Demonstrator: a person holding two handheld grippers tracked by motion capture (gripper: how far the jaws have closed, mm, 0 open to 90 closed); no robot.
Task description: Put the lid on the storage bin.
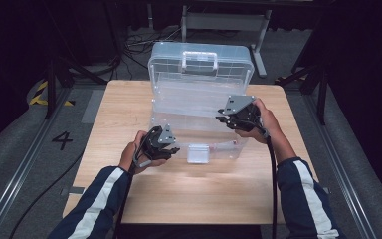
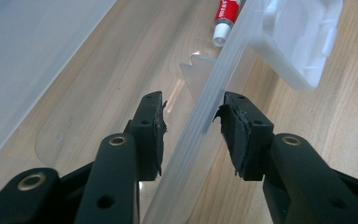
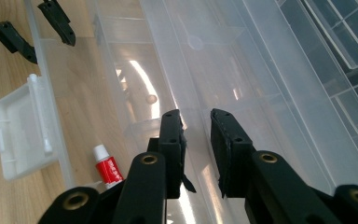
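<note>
On the worktop (image 1: 129,99), toward its far edge and about midway across, stands a clear plastic box (image 1: 199,127) with its lid (image 1: 201,67) swung up and back; the lid carries a pale handle. A translucent latch (image 1: 198,154) hangs from the box's near wall, flat against the wood.

Left of that latch, the left hand-held gripper (image 1: 171,149) sits at the near wall of the box, held in the person's left hand (image 1: 134,155). Seen in the left gripper view, its two black jaws stand on either side of the wall's rim (image 2: 200,121), one inside the box and one outside. The jaws are partly open; the outer pad lies at the plastic while the inner one shows a gap, so no firm grip on the wall can be made out.

Inside the box, near the front wall and right of the latch, lies a small red-and-white tube (image 3: 106,167) with a white cap.

Further right, the right hand-held gripper (image 1: 225,118) hangs over the open box near its right end, held in the person's right hand (image 1: 266,122). Its jaws point down into the box, stand a narrow gap apart and have nothing between them; the tube lies just to their side, untouched.
</note>
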